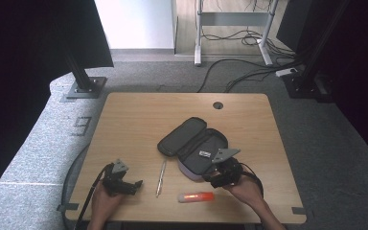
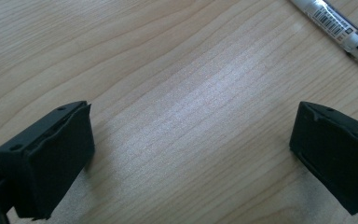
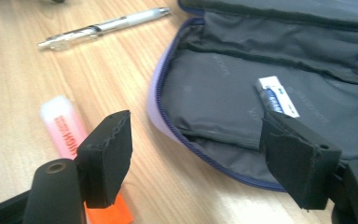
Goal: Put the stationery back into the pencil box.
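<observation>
Both grippers, left (image 1: pixel 135 184) and right (image 1: pixel 211 181), gaped empty; pen (image 1: pixel 161 178) and highlighter (image 1: pixel 196 196) lay beside the open pencil case (image 1: pixel 191 146).

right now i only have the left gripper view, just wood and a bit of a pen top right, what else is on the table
Observer: An open pencil case lies mid-table, to the right of the pen.
Operator: anything inside it
Observer: A small white and blue eraser lies on the dark lining.
Operator: where's my other hand-held gripper
Observer: The right hand-held gripper is at the case's near edge, jaws open, one over the table, one over the lining.
Operator: anything else loose
Observer: An orange highlighter lies near the table's front edge, right of the pen.
</observation>
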`<state>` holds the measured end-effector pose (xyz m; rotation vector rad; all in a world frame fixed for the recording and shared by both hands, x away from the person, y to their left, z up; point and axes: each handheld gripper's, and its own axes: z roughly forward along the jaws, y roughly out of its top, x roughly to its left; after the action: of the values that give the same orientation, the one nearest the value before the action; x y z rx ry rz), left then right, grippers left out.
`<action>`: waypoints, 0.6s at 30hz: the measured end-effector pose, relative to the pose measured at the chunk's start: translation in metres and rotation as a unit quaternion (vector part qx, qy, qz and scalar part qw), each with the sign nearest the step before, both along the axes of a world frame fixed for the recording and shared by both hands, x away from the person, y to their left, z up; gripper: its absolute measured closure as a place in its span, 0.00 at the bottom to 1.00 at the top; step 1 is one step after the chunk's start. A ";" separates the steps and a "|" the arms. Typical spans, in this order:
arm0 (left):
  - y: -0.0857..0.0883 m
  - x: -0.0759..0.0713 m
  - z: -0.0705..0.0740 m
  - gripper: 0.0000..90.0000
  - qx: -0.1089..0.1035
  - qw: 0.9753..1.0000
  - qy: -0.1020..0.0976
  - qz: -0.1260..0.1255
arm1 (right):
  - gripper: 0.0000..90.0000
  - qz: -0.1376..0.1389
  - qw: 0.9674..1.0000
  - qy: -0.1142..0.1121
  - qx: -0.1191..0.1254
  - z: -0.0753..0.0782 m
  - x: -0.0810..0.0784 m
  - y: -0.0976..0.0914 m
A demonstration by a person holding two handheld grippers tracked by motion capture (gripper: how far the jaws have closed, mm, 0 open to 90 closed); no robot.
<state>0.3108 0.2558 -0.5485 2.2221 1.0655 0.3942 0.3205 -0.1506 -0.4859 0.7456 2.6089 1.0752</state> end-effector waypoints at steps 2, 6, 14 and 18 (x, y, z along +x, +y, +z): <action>0.000 0.000 0.000 0.00 0.000 1.000 0.000 0.000 | 0.28 0.003 1.000 0.000 0.002 -0.001 -0.003 0.001; 0.000 0.000 0.000 0.00 0.000 1.000 0.000 0.000 | 0.28 0.009 1.000 0.002 0.006 -0.003 -0.007 0.004; 0.000 0.000 0.000 0.00 0.000 1.000 0.000 0.000 | 0.30 0.022 1.000 0.007 0.003 -0.008 -0.018 0.009; 0.000 0.000 0.000 0.00 0.000 1.000 0.000 0.000 | 0.31 0.034 0.999 0.007 0.004 -0.007 -0.024 0.012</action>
<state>0.3108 0.2558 -0.5485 2.2216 1.0656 0.3941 0.2970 -0.1388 -0.4931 0.6743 2.6612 1.1022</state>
